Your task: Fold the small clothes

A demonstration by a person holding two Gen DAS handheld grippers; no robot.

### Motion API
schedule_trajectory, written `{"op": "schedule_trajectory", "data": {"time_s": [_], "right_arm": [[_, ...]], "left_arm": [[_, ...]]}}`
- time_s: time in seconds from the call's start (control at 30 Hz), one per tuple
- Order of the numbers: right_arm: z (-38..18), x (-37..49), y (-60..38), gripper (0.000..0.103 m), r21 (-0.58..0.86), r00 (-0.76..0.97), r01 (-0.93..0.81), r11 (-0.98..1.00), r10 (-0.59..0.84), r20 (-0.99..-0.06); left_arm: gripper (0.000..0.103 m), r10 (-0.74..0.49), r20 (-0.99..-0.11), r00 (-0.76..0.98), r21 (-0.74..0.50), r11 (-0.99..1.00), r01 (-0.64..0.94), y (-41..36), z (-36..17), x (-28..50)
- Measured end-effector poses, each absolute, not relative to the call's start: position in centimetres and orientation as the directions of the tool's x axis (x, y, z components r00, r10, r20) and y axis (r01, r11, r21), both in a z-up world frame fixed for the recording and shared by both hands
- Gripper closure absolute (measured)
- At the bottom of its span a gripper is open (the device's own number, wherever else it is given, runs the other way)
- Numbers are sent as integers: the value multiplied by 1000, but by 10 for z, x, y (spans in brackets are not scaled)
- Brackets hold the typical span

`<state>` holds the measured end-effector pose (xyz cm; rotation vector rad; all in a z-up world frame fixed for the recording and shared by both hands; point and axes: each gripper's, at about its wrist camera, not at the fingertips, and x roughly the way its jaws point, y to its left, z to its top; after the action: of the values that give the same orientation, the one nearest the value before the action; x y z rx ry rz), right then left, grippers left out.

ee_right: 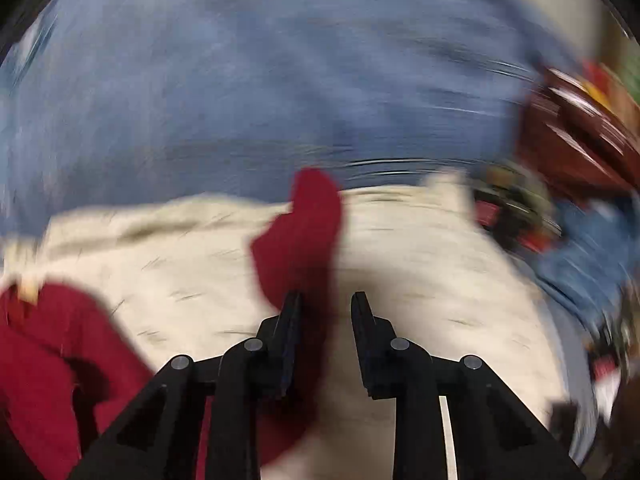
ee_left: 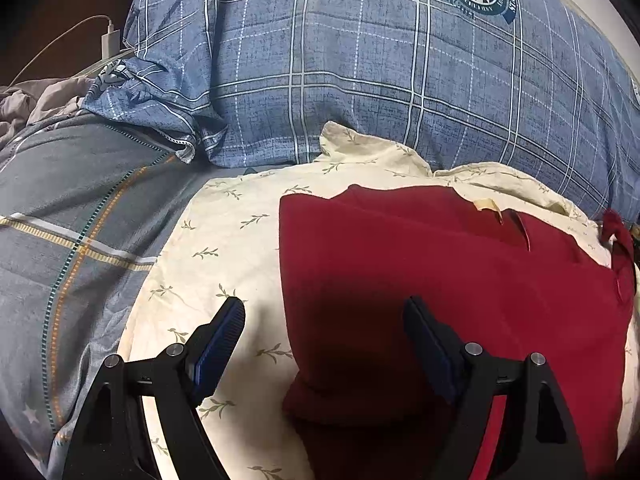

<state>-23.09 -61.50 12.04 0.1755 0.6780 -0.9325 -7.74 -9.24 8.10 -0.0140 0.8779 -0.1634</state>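
The left gripper [ee_left: 324, 312] has black angular arms, round silver screws and ribbed blue pads on its fingers [ee_left: 224, 340]. The right gripper [ee_right: 326, 304] looks alike, though blurred.

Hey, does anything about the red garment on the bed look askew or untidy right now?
Yes. The red garment lies mostly flat on the cream leaf-print cloth, but one strip sticks up beside the right gripper, off the main body. A pale tag also pokes out at its top edge.

A home bedroom: a bed made up with a grey plaid quilt [ee_left: 80, 216], a blue checked pillow [ee_left: 360, 72], and a white phone charger [ee_left: 110, 38] plugged in behind it.
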Motion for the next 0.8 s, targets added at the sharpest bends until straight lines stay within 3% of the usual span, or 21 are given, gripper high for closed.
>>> {"op": "schedule_trajectory", "data": {"time_s": [0.07, 0.17, 0.27, 0.33, 0.5, 0.63, 0.73, 0.8], "right_arm": [[128, -277, -631, 62, -85, 370, 848, 524, -697, -614], [134, -319, -647, 60, 15, 393, 863, 506, -651, -650], [140, -314, -642, 56, 109, 503, 797, 595, -552, -665], [140, -288, -626, 49, 150, 583, 715, 683, -464, -667], [112, -192, -592, 48, -21, 536, 622, 783, -444, -718], [80, -130, -607, 48, 88, 533, 572, 816, -288, -796], [76, -120, -632, 53, -2, 452, 662, 750, -402, -796], [91, -148, -655, 53, 80, 479, 737, 671, -435, -763]], "left_arm": [[22, -154, -763, 628, -87, 987, 136, -92, 82, -79], [22, -150, -760, 633, -82, 987, 136, -93, 83, -81], [22, -140, -762, 632, -76, 989, 129, -94, 81, -83], [22, -131, -765, 630, -70, 990, 121, -94, 80, -83], [22, -122, -772, 624, -65, 992, 113, -92, 78, -81], [22, -122, -783, 610, -66, 991, 113, -93, 73, -75], [22, -116, -790, 602, -54, 991, 120, -97, 69, -71], [22, -119, -788, 604, -55, 991, 124, -97, 70, -70]]}}
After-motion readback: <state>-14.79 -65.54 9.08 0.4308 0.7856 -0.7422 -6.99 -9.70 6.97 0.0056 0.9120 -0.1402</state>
